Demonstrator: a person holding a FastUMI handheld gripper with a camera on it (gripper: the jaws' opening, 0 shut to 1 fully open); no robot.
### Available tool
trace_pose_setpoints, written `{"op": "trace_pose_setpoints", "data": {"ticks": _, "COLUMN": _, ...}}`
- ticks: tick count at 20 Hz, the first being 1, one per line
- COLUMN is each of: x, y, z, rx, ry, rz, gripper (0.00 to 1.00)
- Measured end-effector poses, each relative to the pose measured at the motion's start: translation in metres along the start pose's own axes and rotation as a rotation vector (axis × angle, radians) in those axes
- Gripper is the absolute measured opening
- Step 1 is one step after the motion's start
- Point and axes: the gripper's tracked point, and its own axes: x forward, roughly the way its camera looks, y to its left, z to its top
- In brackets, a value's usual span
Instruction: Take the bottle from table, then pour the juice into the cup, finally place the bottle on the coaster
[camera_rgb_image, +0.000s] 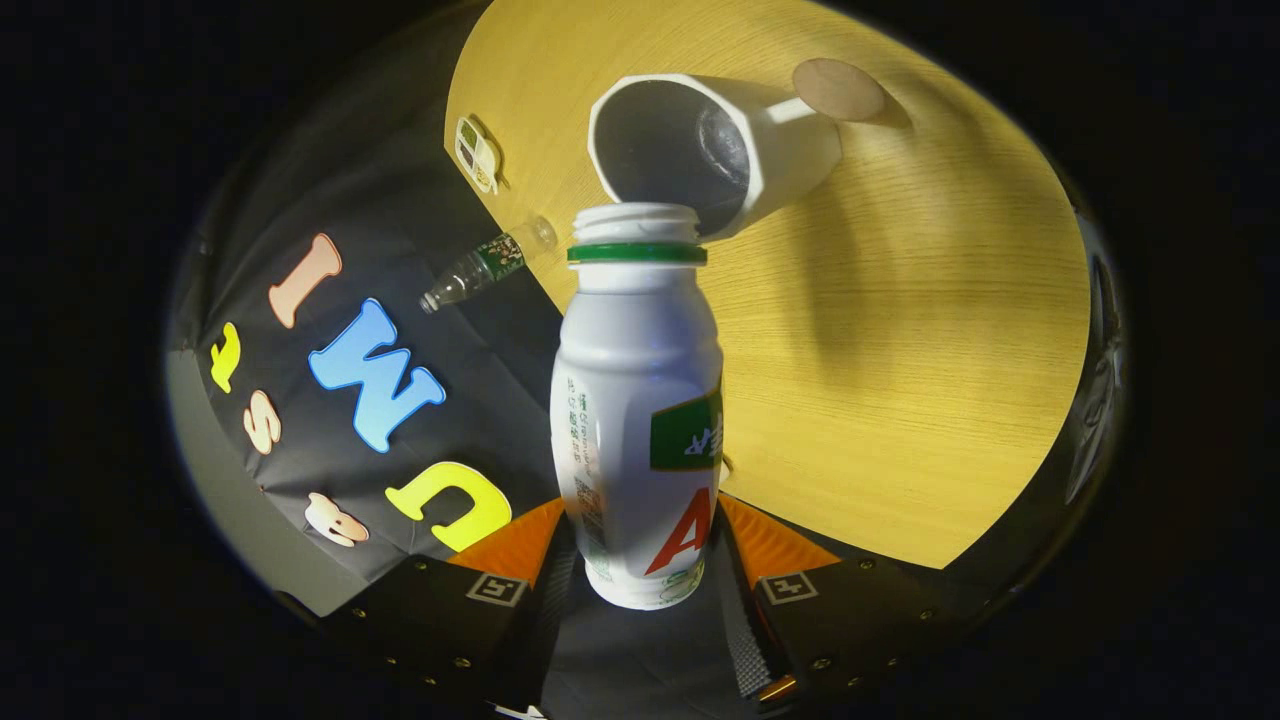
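My gripper is shut on a white juice bottle with a green neck ring and an open mouth; both fingers press its lower body. The whole view is rolled, so the bottle is tipped over the wooden table. Its mouth points at the open rim of a white cup with a dark inside, just beyond the bottle's top. No liquid shows between mouth and cup. A round brown coaster lies on the table right behind the cup.
A small clear plastic bottle with a green label stands near the table's edge by the booth wall. A small white and green packet lies farther along that edge. Bare wood stretches beside the cup.
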Motion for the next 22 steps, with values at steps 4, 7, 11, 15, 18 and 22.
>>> {"op": "trace_pose_setpoints", "data": {"ticks": 4, "x": 0.002, "y": -0.004, "z": 0.000, "rx": 0.008, "ry": 0.006, "rz": -0.014, "gripper": 0.70}}
{"op": "trace_pose_setpoints", "data": {"ticks": 7, "x": 0.005, "y": -0.005, "z": 0.003, "rx": 0.010, "ry": 0.002, "rz": -0.024, "gripper": 0.70}}
{"op": "trace_pose_setpoints", "data": {"ticks": 11, "x": 0.005, "y": -0.005, "z": 0.003, "rx": 0.009, "ry": -0.004, "rz": -0.027, "gripper": 0.70}}
{"op": "trace_pose_setpoints", "data": {"ticks": 15, "x": 0.007, "y": -0.007, "z": 0.005, "rx": 0.005, "ry": -0.013, "rz": -0.031, "gripper": 0.70}}
{"op": "trace_pose_setpoints", "data": {"ticks": 18, "x": 0.008, "y": -0.009, "z": 0.005, "rx": 0.001, "ry": -0.016, "rz": -0.036, "gripper": 0.70}}
{"op": "trace_pose_setpoints", "data": {"ticks": 22, "x": 0.007, "y": -0.016, "z": 0.006, "rx": -0.052, "ry": -0.026, "rz": -0.051, "gripper": 0.70}}
